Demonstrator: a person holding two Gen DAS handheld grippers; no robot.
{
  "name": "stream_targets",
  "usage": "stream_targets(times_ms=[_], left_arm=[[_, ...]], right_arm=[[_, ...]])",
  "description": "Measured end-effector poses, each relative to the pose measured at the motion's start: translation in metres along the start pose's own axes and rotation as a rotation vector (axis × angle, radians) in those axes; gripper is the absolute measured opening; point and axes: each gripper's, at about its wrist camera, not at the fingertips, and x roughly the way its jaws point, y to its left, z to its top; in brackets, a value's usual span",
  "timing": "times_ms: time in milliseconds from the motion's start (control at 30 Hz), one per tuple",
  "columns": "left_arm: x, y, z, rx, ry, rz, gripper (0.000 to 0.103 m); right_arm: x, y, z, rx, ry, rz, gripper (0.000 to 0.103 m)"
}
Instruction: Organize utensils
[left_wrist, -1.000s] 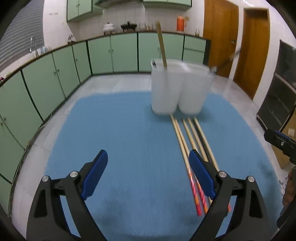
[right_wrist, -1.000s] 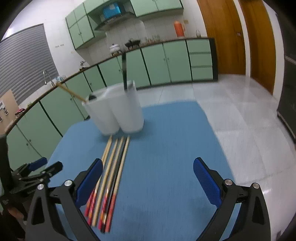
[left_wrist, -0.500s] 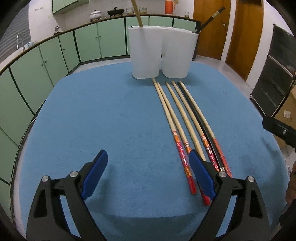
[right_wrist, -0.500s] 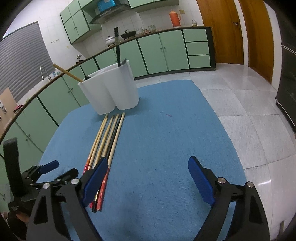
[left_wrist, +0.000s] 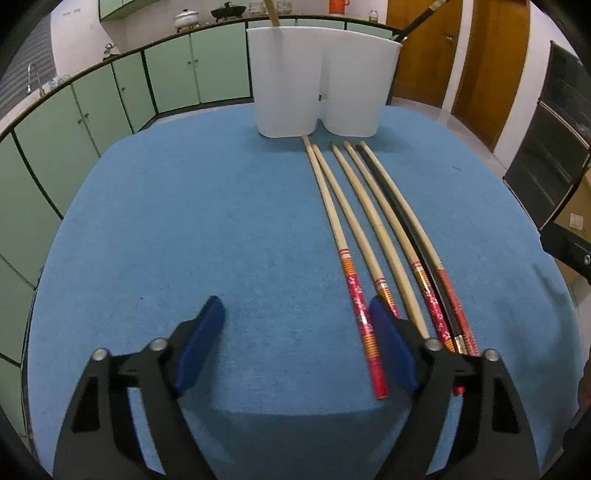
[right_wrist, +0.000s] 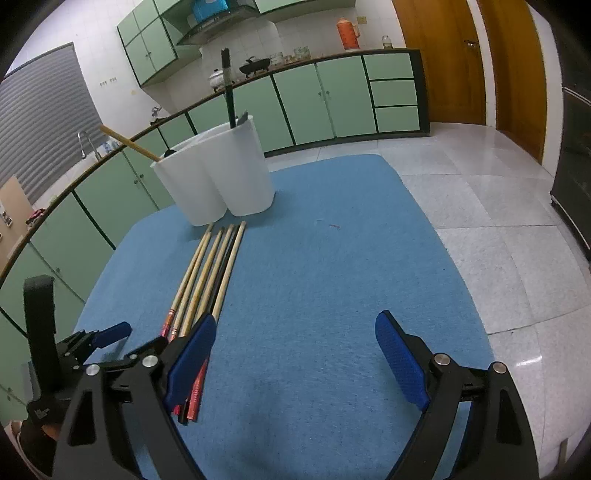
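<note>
Left wrist: slender bamboo chopsticks (left_wrist: 354, 221), felt mat (left_wrist: 184, 221)

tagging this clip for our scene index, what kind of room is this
Most likely a home kitchen. Green cabinets run under a long counter holding a black wok and a pot, a sink tap stands at the left, and a range hood hangs above. The work happens on a blue-covered table.

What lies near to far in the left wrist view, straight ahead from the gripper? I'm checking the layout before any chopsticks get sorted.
left gripper, jaws closing with nothing between them → row of chopsticks on the blue mat → white utensil holder → green cabinets.
</note>
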Motion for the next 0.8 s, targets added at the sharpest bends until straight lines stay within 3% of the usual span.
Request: stream_targets(times_ms=[167, 467, 700, 800], left_arm=[[-0.004, 0.006, -0.001, -0.006, 0.002, 0.024, 0.052], [-0.010, 0.012, -0.005, -0.013, 0.019, 0.066, 0.011], [-0.018, 0.021, -0.015, -0.068, 0.018, 0.092, 0.007], [-0.020, 0.023, -0.019, -0.087, 0.014, 0.105, 0.007]], right_arm=[[0.002, 0.006, -0.003, -0.014, 0.011, 0.013, 0.081], [0.020, 0.042, -0.016, -0.095, 0.101, 0.102, 0.044], [0.037, 0.060, -0.026, -0.143, 0.173, 0.107, 0.025], [0.043, 0.062, -0.026, -0.151, 0.186, 0.096, 0.024]])
